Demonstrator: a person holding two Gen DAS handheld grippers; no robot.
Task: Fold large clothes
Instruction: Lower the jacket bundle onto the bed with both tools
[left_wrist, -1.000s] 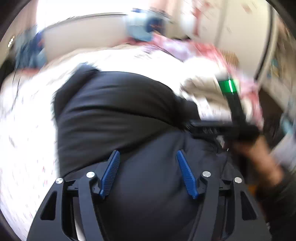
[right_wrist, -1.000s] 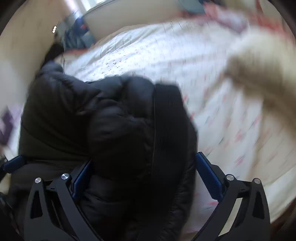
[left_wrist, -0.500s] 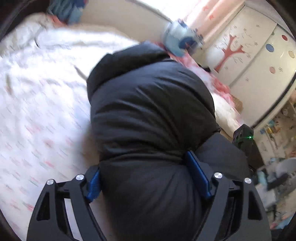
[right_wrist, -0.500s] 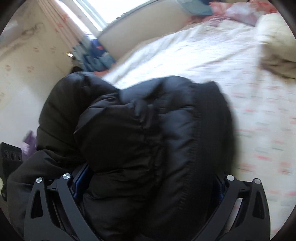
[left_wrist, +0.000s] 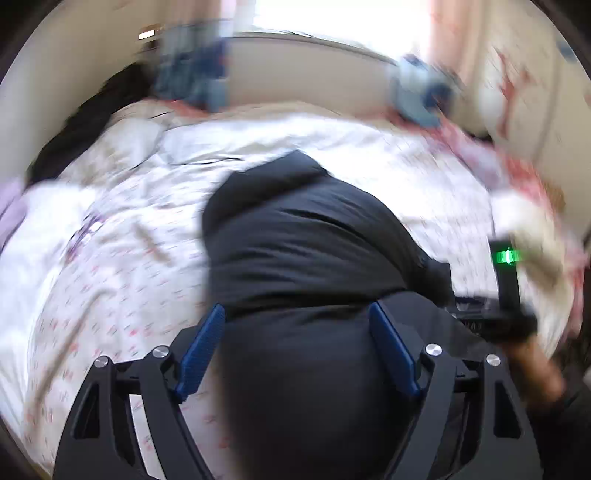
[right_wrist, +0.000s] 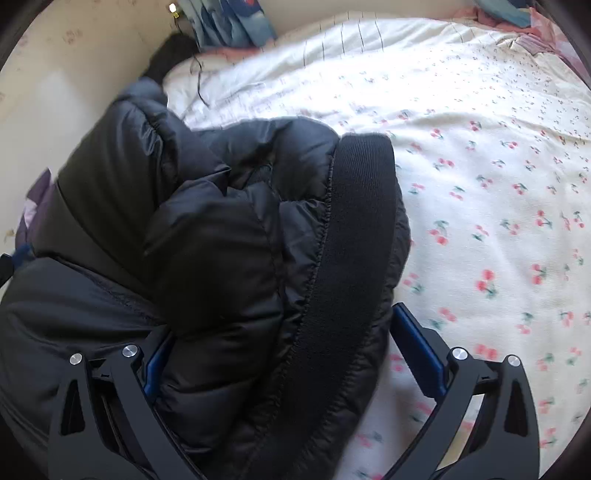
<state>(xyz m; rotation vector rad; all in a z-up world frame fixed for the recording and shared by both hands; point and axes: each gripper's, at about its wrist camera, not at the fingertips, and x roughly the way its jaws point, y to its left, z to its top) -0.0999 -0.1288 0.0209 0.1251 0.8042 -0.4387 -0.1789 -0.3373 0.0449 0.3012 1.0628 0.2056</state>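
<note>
A bulky black quilted puffer jacket (right_wrist: 229, 236), already bundled on itself, lies on the white cherry-print bedsheet (right_wrist: 498, 192) with both handheld grippers set around its near end; by the look of it the fold is late in the task, with the bundle being carried or set down on the bed. The left gripper (left_wrist: 295, 332) has just been opening, and its blue pads (left_wrist: 201, 347) now stand wide with the padded cloth bulging between them, the left pad clear of it. The right gripper (right_wrist: 291, 354) straddles the ribbed hem (right_wrist: 354, 229); its right pad stands apart from the fabric (the left pad is half buried, so a firm grip cannot be told). Both grippers point steeply down over the bed. The next move likely calls for releasing cleanly and pressing the puffy bundle flat.
</note>
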